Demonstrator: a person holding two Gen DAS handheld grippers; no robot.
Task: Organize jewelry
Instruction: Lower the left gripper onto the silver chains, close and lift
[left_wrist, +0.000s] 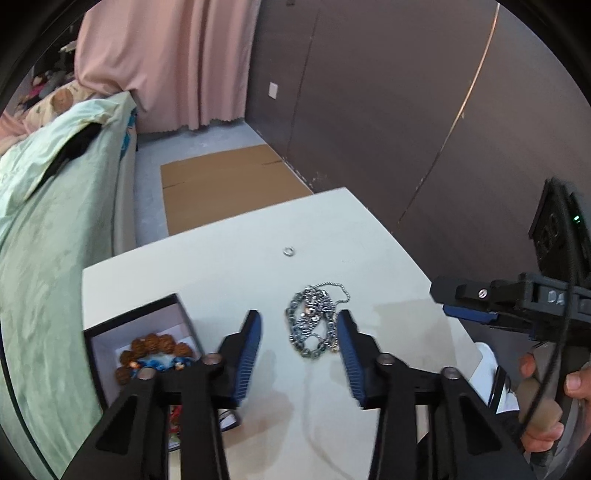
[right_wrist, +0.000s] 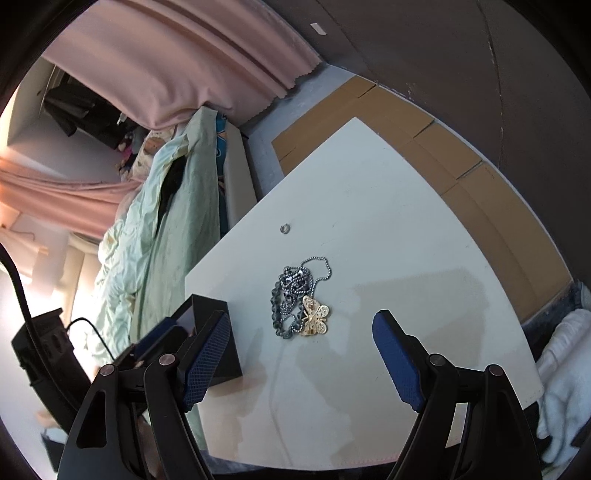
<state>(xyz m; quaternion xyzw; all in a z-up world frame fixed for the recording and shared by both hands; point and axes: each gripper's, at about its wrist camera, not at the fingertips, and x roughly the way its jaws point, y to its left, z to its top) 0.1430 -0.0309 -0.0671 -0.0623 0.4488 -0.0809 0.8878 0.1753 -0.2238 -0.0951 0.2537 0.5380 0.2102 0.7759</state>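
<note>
A tangle of silver chains (left_wrist: 316, 321) lies on the white table (left_wrist: 229, 266); the right wrist view shows the chains (right_wrist: 291, 291) with a gold butterfly pendant (right_wrist: 314, 316). A small silver ring (left_wrist: 288, 252) lies farther back, also in the right wrist view (right_wrist: 284, 228). A black box (left_wrist: 140, 343) at the table's left holds a brown bead bracelet (left_wrist: 155, 350). My left gripper (left_wrist: 299, 332) is open, its fingers on either side of the chains, just short of them. My right gripper (right_wrist: 301, 334) is open and empty, above the table near the chains; it also shows in the left wrist view (left_wrist: 465, 302).
A bed with a pale green cover (left_wrist: 55, 229) runs along the table's left. Flat cardboard (left_wrist: 229, 184) lies on the floor beyond the table. A dark wall (left_wrist: 406, 110) stands to the right, a pink curtain (left_wrist: 166, 62) behind.
</note>
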